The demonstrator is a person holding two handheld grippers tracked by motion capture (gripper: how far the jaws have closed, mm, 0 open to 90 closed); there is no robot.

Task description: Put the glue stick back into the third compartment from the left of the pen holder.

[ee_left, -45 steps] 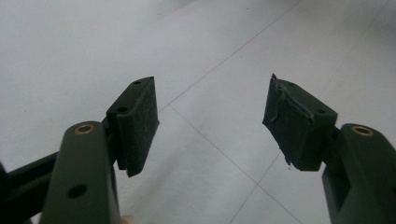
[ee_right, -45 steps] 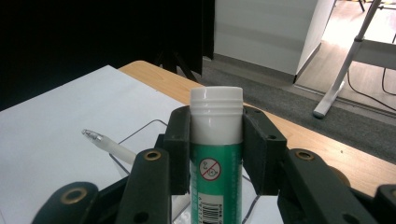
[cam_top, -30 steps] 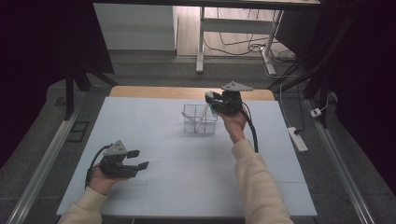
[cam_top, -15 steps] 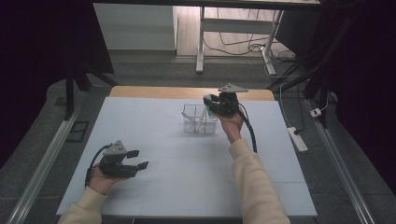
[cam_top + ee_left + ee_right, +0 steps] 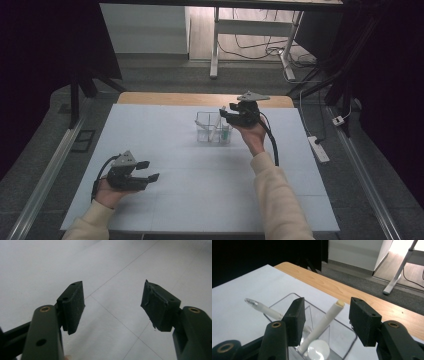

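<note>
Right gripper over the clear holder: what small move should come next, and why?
Probably close the right gripper on the white pen. Its fingers are open on either side of the pen, which leans in the clear holder with its tip up between them.

A clear divided holder (image 5: 352, 336) holds two leaning white pens (image 5: 322, 325), perhaps markers.

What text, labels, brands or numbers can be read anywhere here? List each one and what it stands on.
None can be read.
The white pen and the clear-capped pen in the clear plastic holder show no print.
The right hand-held gripper and left hand-held gripper bear no markings.
The white table cover is blank.
</note>
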